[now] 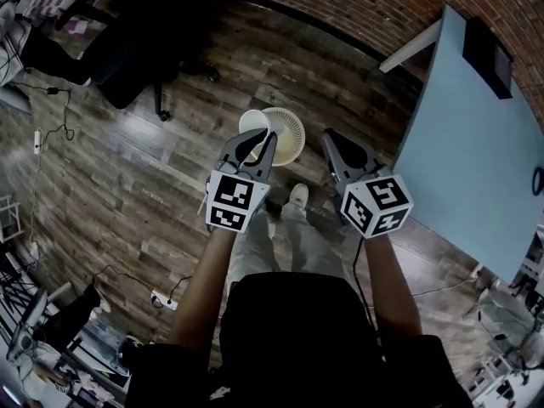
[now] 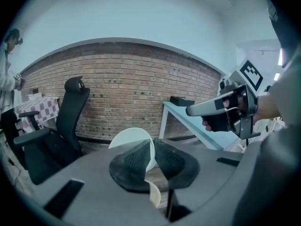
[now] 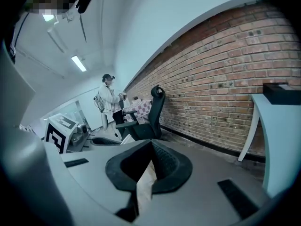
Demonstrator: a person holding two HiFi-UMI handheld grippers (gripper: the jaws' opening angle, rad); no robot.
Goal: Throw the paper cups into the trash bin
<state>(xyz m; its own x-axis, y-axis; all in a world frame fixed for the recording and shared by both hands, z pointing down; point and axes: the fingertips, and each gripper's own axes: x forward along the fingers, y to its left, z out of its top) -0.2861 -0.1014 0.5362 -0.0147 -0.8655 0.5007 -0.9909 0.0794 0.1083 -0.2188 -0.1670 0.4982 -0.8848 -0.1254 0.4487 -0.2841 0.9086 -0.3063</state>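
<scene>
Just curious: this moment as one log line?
left tongs: gripping paper cup | right tongs: shut, empty | trash bin: on floor

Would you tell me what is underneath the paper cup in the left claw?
The cream slatted trash bin stands on the wood floor below the paper cup, which the left claw pinches. Cup and claw cover the bin's left rim and part of its inside.

White paper cup (image 1: 252, 123) tilted above cream slatted trash bin (image 1: 290, 136).

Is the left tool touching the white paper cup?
Touching. The left gripper view shows the left tool clamped on the paper cup, with the cup's wall pinched between its jaws and no gap on either side.
</scene>
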